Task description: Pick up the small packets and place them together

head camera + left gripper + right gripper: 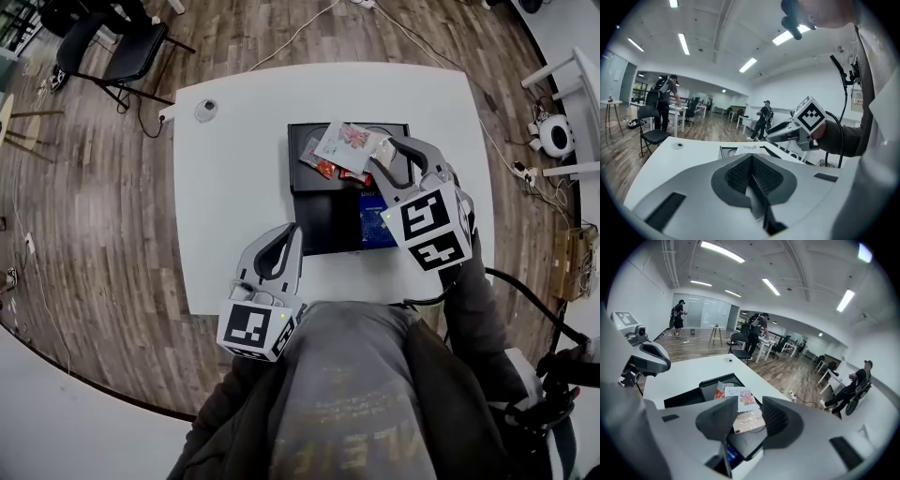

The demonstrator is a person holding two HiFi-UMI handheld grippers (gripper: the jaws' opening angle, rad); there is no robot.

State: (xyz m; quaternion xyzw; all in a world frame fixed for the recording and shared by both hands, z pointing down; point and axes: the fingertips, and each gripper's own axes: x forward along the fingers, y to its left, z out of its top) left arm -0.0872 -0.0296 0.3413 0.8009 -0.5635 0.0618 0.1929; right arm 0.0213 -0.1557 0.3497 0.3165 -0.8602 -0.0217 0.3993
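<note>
Several small packets lie in a loose heap at the far end of a black tray [323, 220] on the white table [234, 187]. A white packet with a pink print [345, 145] lies on top, and a red one [323, 167] peeks out on its left. My right gripper [386, 155] hovers at the heap's right edge, open. In the right gripper view, the white packet [743, 398] and a tan packet [749, 420] show through the gap between its jaws [747, 416], not pinched. My left gripper [286, 234] waits near the table's front edge, shut and empty [751, 176].
A blue card [375, 230] lies in the tray's near right corner. A small round disc [205, 110] sits at the table's far left. A black chair [122, 47] stands beyond the left corner. Several people [757, 331] stand at other tables.
</note>
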